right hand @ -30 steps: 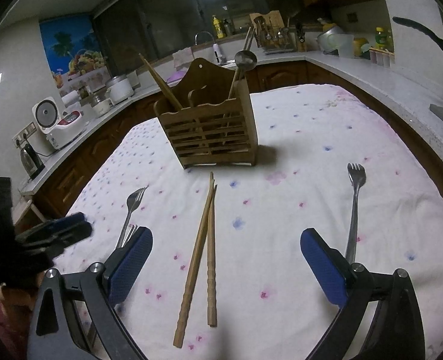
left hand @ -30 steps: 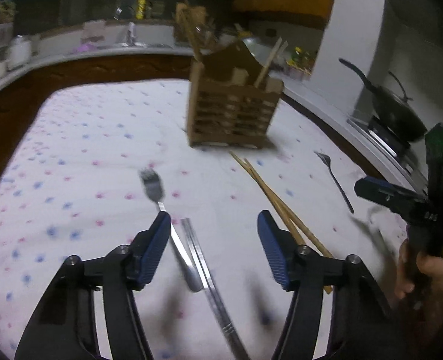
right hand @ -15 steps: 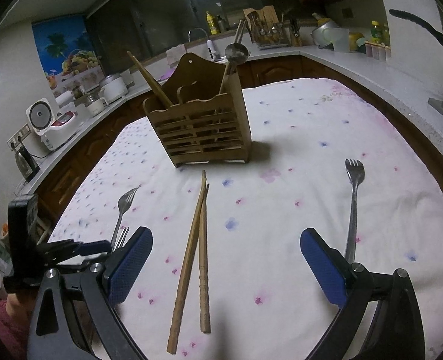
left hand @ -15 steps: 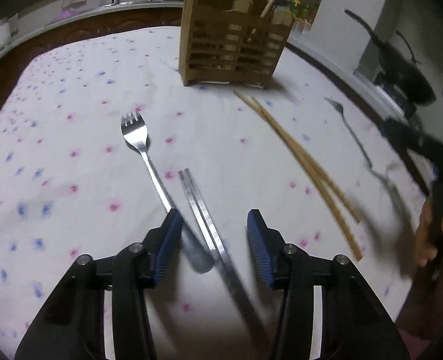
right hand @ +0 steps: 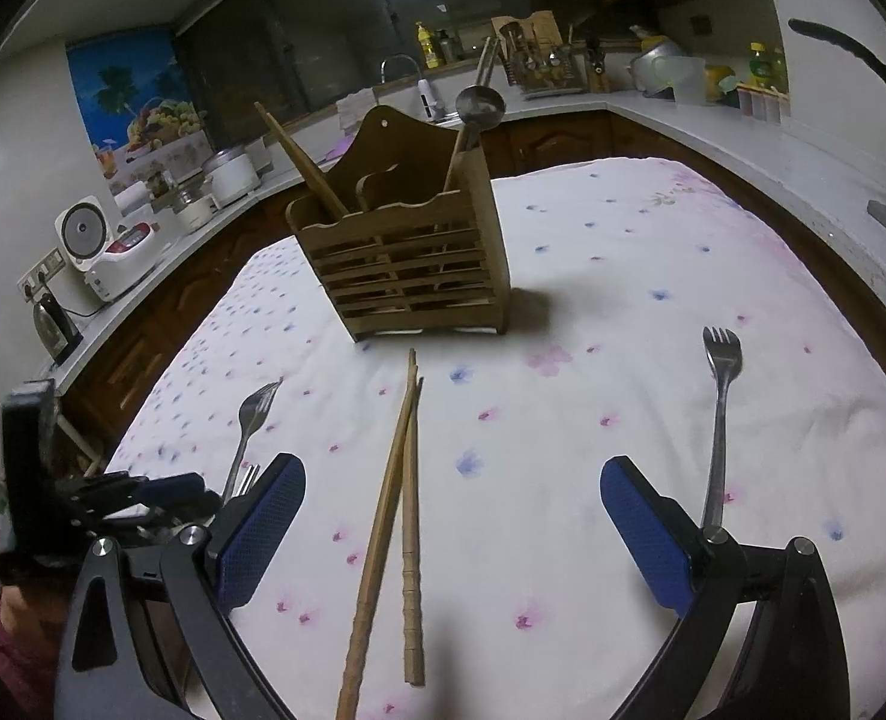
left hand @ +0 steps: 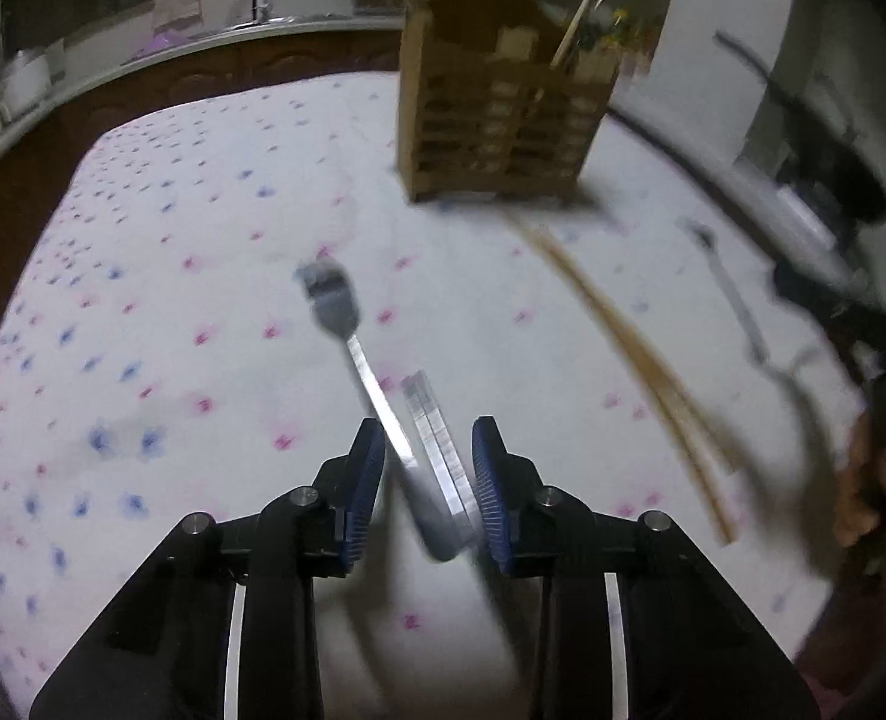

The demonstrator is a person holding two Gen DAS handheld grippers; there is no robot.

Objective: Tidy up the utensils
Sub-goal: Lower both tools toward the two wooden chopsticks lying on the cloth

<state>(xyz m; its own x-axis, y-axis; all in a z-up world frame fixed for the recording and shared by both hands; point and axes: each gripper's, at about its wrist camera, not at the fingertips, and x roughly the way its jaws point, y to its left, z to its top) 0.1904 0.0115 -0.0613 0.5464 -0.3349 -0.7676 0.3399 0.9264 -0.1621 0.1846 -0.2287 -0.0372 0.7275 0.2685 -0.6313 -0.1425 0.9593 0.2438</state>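
Note:
On the flowered cloth [left hand: 173,252] lie a steel fork [left hand: 332,300] and a pair of metal chopsticks [left hand: 431,420]. Both handles run between the blue pads of my left gripper [left hand: 428,456], whose jaws are closing around them with narrow gaps still showing. A slatted wooden utensil holder [right hand: 407,264] stands farther back with a ladle and a chopstick in it. My right gripper [right hand: 452,516] hovers wide open over two wooden chopsticks [right hand: 395,480]. A second fork [right hand: 720,396] lies by its right finger. The left wrist view is blurred.
Kitchen counters ring the table, with a rice cooker [right hand: 104,246] and a kettle [right hand: 53,324] on the left and a sink behind. A black pan [left hand: 803,114] sits on the stove at the right. A hand [left hand: 869,480] grips the right tool.
The left gripper's jaws have narrowed from wide to close around the fork handle and metal chopsticks, and its view has shifted. The right gripper has stayed open and still.

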